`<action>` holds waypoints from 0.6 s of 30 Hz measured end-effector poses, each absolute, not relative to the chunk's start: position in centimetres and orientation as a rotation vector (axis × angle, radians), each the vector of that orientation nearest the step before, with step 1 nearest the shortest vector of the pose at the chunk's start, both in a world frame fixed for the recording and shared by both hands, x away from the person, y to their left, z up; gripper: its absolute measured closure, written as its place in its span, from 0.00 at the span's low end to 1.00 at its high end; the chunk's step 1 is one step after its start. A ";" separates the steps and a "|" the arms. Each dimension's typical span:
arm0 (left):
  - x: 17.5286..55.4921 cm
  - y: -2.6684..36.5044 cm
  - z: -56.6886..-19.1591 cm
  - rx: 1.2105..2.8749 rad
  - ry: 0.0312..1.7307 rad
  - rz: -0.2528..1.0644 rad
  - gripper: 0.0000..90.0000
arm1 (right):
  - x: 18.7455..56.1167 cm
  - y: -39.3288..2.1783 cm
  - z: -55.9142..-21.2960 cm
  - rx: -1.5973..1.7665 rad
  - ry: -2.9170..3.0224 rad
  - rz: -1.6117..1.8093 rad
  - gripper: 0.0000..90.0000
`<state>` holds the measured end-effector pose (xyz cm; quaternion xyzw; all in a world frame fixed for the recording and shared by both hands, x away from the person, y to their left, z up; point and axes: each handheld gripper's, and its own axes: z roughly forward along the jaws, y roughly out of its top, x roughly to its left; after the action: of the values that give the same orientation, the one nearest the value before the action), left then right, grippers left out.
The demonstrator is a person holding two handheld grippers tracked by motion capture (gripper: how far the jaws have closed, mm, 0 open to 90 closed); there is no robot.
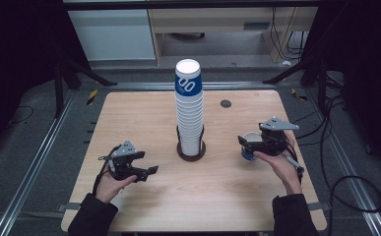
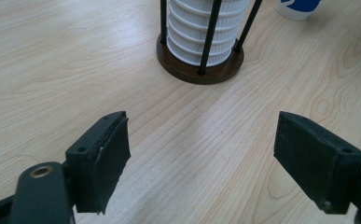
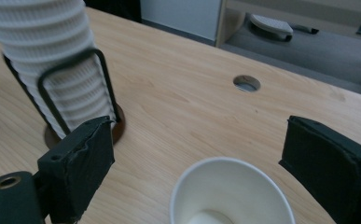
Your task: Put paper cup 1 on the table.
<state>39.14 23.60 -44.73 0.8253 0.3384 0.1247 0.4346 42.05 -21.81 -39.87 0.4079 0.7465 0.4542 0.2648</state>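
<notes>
1. Paper cup (image 3: 232, 193): white inside, blue-and-white outside, upright and empty on the wooden surface (image 1: 143, 113), right of the cup stack (image 1: 189, 108) in its holder.
2. Right gripper (image 3: 197, 163): fingers wide, flanking the cup without touching.
3. Left gripper (image 2: 201, 158): fingers wide, nothing between.

We see a single white paper cup (image 1: 248, 147) with blue print standing upright, mouth up and empty, on the table (image 1: 143, 105) near its right edge, well apart from the tall cup stack (image 1: 189, 108) in its wire holder (image 1: 192, 150) mid-table.
</notes>
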 end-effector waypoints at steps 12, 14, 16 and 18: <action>39.1 23.6 -44.6 2.051 0.848 0.320 0.20 | 41.3 -18.4 -34.2 0.932 1.939 1.472 0.09; 39.1 23.6 -44.7 2.053 0.848 0.319 0.20 | 41.4 -17.5 -32.7 0.895 1.922 1.505 0.09; 39.1 23.5 -44.7 2.055 0.847 0.318 0.20 | 41.5 -17.2 -32.2 0.883 1.913 1.522 0.09; 39.1 23.5 -44.7 2.057 0.845 0.318 0.20 | 41.6 -16.7 -31.4 0.868 1.904 1.558 0.09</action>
<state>39.11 23.49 -44.73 0.8255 0.3392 0.1275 0.4327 41.59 -16.65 -31.36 0.3211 0.7040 0.5763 0.2632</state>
